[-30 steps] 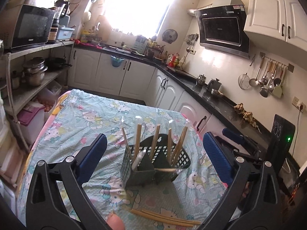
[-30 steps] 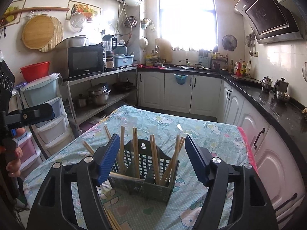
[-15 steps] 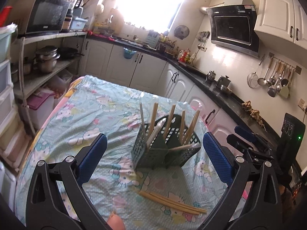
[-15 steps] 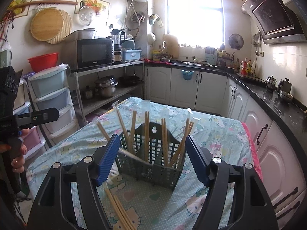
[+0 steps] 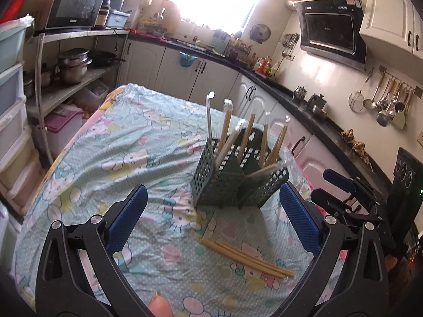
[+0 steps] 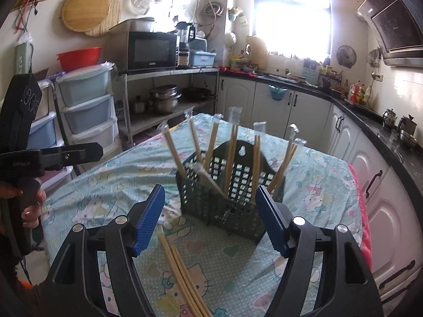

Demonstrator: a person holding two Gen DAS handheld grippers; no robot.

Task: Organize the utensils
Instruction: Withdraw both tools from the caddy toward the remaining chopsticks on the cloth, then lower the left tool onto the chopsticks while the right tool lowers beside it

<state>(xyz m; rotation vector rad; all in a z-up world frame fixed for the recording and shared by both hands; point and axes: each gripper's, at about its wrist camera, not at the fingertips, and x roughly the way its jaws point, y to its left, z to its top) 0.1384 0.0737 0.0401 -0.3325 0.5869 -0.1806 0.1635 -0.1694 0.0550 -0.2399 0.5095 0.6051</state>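
Drawers [image 6: 87, 111] of pale plastic stand stacked at the far left of the right wrist view, and beside them a metal shelf [image 6: 169, 72] carries a microwave [image 6: 152, 51] above and steel pots [image 6: 164, 101] below. A hand [image 6: 30, 206] at the left edge of that view grips the handle of the left tool [image 5: 211, 222], whose blue pads [image 5: 127, 222] stand wide apart in its own view with nothing between them but cloth and the near ends of the loose chopsticks. The bench [image 5: 105, 158] is covered with a pale green cartoon-print cloth. Near its middle sits a dark green perforated utensil basket [image 6: 230, 198], with wrapped chopstick pairs [image 6: 232, 148] leaning upright in its compartments and one pair lying across its front rim. Loose chopsticks [image 5: 246, 257] lie flat on the cloth just in front of the basket, apart from it, running toward the lower edge of the right wrist view. The right tool [image 6: 211, 222] is also released, its ribbed blue pads [image 6: 269, 222] spread either side of the basket's front without touching it, and the near chopsticks lie between and below them. To the right, white cabinets [image 6: 343, 137] under a black counter run along the wall, with a range hood [image 5: 330, 39] above and ladles [image 5: 383, 103] hanging from a rail.
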